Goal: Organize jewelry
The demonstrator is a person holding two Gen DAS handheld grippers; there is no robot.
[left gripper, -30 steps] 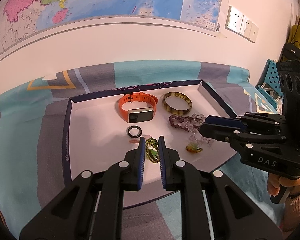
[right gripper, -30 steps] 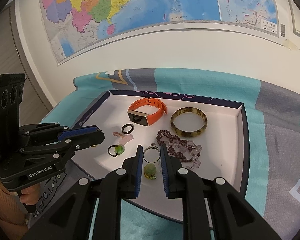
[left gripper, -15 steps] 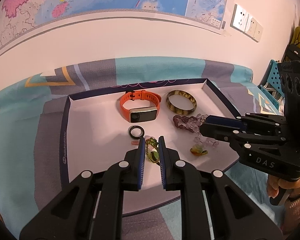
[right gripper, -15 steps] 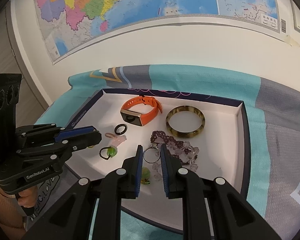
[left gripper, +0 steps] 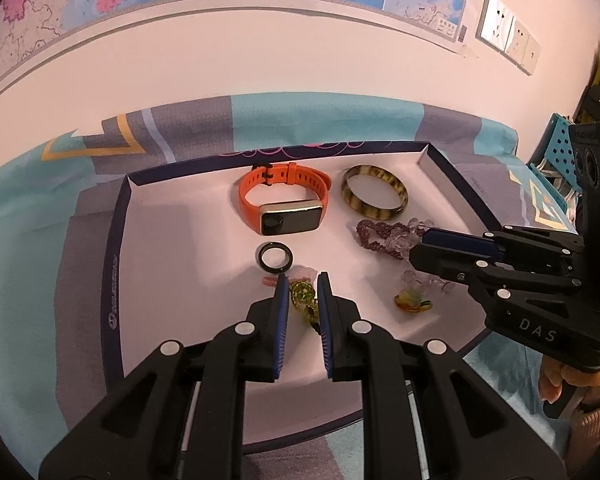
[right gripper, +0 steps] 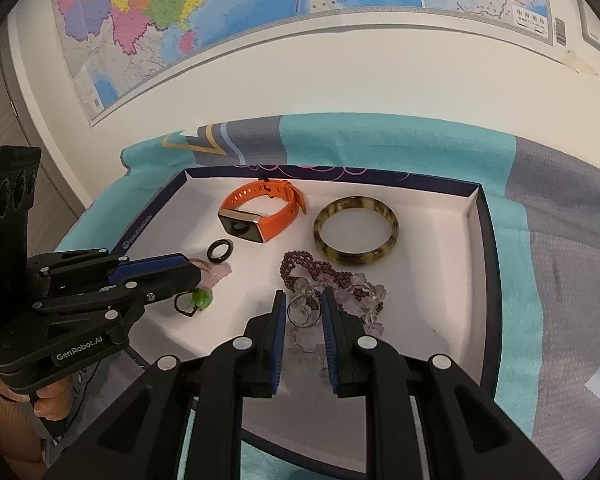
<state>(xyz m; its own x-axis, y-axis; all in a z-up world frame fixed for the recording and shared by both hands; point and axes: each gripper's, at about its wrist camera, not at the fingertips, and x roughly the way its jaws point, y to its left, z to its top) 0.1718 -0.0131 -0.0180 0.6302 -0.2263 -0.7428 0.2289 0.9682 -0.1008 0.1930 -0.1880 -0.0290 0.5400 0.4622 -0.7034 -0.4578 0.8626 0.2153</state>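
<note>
In the white-floored, navy-rimmed tray (left gripper: pixel 118 248), on a teal and grey cloth (right gripper: pixel 380 140) below a wall map (right gripper: pixel 260 4), lie an orange smartwatch (left gripper: pixel 284 208), a mottled bangle (left gripper: pixel 374 194), a black ring (left gripper: pixel 274 256) and purple beads (right gripper: pixel 316 270). The left gripper (left gripper: pixel 302 290), tilted downward, is narrowed around a green beaded ring (left gripper: pixel 302 294); the right gripper (right gripper: pixel 303 306) likewise pinches a silver ring (right gripper: pixel 303 310). The tray's left half is bare.

Tray (right gripper: pixel 485 240): matt white card floor, dark paper-faced rim. On it, orange watch (left gripper: pixel 283 203), matt rubbery strap, glossy glass face. Right of watch, bangle (left gripper: pixel 375 195), polished, mottled. Nearer: black ring (left gripper: pixel 275 256), glossy; bead bracelet (right gripper: pixel 332 280), translucent, shiny. Under tray, woven cloth (right gripper: pixel 560 280).
</note>
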